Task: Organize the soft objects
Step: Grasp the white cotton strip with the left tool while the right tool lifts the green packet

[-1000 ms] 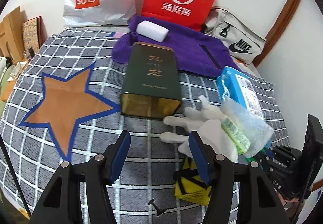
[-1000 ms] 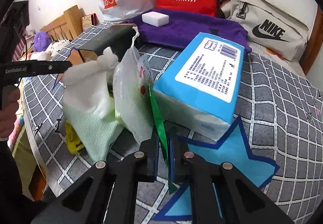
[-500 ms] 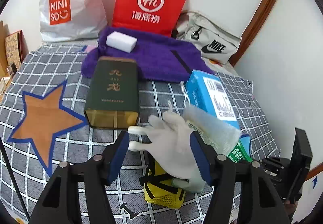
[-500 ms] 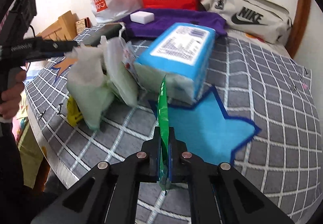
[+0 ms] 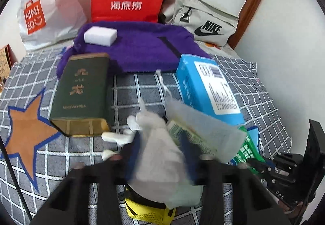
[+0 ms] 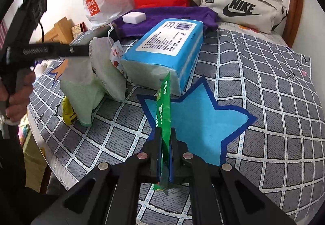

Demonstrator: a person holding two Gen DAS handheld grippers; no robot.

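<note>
Left wrist view: left gripper (image 5: 160,156) has just been closing, jaws now pinched on the white glove (image 5: 156,143), which bunches between the blurred pads beside the green tin (image 5: 81,95) and blue tissue pack (image 5: 207,91); probably gathering the glove off the checked bedspread (image 5: 126,91). Right wrist view: right gripper (image 6: 164,156) clenched on a thin green packet (image 6: 164,107), held edge-up over the blue star patch (image 6: 203,117), likely its sorting spot.

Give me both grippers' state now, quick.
Left gripper: jaws have just been closing, now pinching the white glove.
Right gripper: jaws shut on the green packet.
</note>
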